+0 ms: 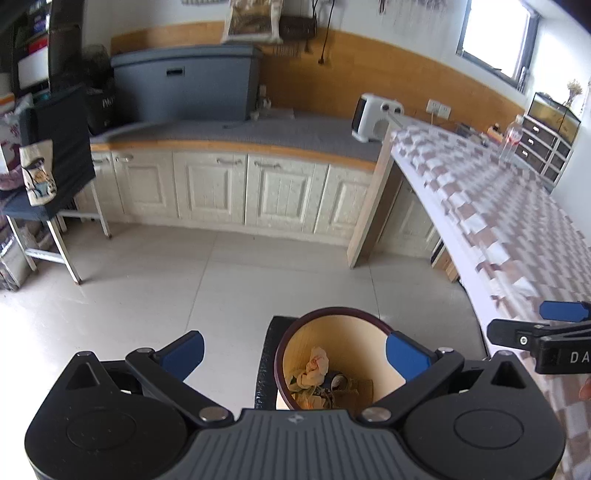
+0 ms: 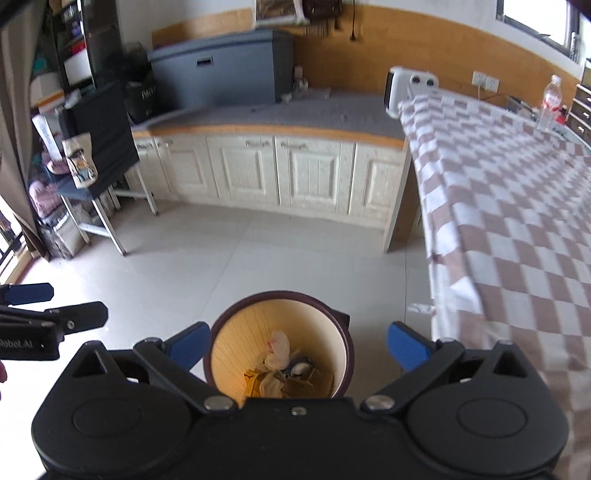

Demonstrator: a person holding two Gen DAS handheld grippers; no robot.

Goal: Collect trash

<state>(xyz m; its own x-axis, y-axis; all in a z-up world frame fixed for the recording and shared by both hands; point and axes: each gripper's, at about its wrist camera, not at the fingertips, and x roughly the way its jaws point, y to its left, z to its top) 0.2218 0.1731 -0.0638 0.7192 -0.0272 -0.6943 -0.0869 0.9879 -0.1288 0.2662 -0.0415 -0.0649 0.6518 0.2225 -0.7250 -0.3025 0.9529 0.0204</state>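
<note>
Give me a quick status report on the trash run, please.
Both grippers, left and right, open and empty. Crumpled trash sits in the bin. Nothing in the way.

1. Checked tablecloth on the table, right of the tool.
2. Clear plastic bottle upright at its far end.
3. White cabinets straight ahead, grey bin on top.
4. White heater ahead-right.
5. Chair far left.

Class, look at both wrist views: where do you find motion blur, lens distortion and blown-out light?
Left wrist view: the checked tablecloth is smeared by blur, the counter edge bows from the fisheye, and the window is blown out white. Right wrist view: the cloth is less blurred, the counter also curves, and glare whitens the floor at left.
</note>
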